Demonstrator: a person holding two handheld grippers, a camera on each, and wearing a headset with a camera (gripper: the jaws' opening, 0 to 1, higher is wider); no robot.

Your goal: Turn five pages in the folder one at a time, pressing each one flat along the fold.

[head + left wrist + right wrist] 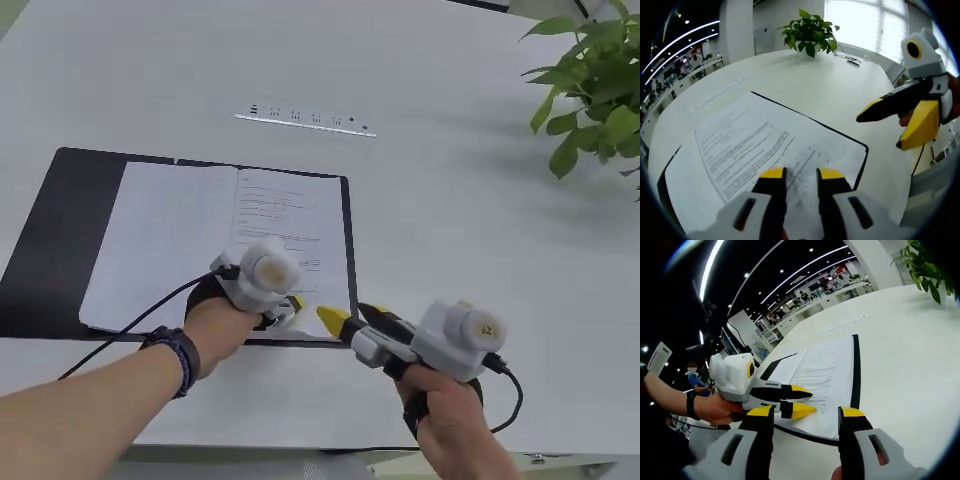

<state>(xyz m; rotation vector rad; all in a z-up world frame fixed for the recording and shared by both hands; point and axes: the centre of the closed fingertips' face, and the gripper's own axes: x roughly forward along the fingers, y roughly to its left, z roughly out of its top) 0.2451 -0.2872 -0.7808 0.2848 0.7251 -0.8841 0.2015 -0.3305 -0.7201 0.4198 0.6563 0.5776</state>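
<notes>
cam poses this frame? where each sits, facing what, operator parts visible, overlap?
Head view: on the headset, looking down at the open folder on the table; both forearms, left gripper, right gripper.
Left gripper view: on the left gripper, facing across the printed page toward the plant; own jaws, right gripper at right.
Right gripper view: on the right gripper, facing the folder's corner; own jaws, left gripper and hand.
Shared: all see the folder; each gripper view sees the other gripper.

A white table (450, 220) carried an open black folder (60, 230) (printed pages up), with a narrow silver strip (305, 119) lying well beyond it.
</notes>
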